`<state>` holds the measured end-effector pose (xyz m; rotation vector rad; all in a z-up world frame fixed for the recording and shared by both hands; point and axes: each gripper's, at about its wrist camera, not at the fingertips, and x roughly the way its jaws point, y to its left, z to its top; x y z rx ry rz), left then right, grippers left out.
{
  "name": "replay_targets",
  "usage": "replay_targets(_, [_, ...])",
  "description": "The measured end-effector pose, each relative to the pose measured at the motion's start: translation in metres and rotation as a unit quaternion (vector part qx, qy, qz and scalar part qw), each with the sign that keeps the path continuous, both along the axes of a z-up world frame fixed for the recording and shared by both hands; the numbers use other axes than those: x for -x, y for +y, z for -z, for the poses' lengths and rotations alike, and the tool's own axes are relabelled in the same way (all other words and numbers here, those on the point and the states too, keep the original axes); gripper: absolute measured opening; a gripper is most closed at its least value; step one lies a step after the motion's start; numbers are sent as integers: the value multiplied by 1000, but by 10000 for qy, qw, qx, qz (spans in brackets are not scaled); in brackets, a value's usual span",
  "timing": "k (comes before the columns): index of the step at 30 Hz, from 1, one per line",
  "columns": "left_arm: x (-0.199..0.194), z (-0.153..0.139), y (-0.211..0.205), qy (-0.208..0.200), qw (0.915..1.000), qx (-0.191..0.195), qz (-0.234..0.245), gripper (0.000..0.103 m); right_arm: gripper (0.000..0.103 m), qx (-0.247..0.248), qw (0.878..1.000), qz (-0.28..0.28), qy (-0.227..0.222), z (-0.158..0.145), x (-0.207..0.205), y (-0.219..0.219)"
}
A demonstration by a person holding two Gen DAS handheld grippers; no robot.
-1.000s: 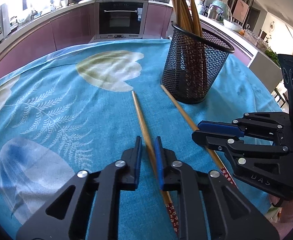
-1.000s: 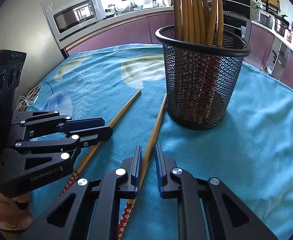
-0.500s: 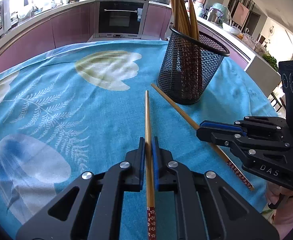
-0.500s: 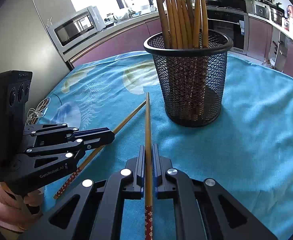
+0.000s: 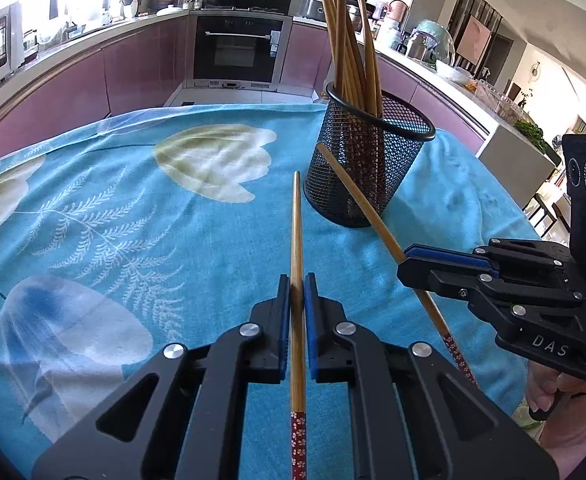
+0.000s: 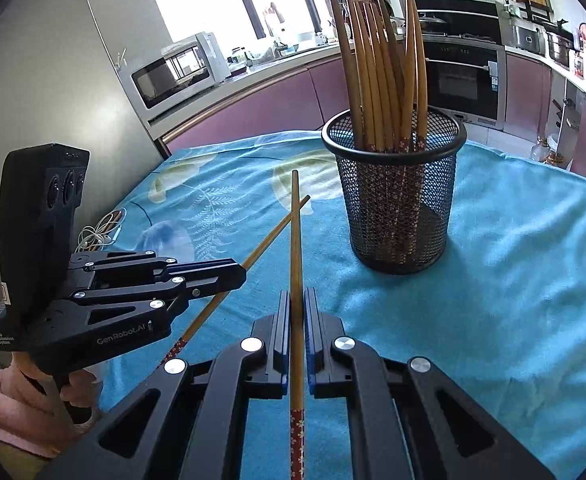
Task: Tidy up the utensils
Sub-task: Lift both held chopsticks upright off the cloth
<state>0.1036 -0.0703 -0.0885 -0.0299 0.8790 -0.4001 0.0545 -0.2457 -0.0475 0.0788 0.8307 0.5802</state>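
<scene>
A: What is each gripper doing right here?

B: The left gripper (image 5: 297,294) is pinching one chopstick (image 5: 296,240) between its fingers, and the right gripper (image 6: 297,308) is clamping a second chopstick (image 6: 295,240) the same way. Both sticks are pointing straight ahead of the fingers, patterned ends trailing back toward the handles, and look to be riding clear of the blue cloth (image 5: 133,208) covering the worktop.

A: So which step is this?

B: I'd say the carry. Next, each stick is needing to be tipped upright and lowered into the mesh holder (image 6: 397,200) standing beyond the fingertips.

A: Any room in there?

B: The chopsticks already inside (image 6: 381,72) are leaning toward the far-left side, so the near-right part of the rim is looking open. The two held sticks are crossing ahead of the right fingers, so going one at a time seems safer.
</scene>
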Motion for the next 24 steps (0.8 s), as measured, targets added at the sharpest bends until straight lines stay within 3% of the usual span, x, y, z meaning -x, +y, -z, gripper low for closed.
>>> replay_targets(24, [15, -32, 8, -338, 9987, 355, 105, 8, 6, -351, 9986, 122, -368, -24, 9, -14])
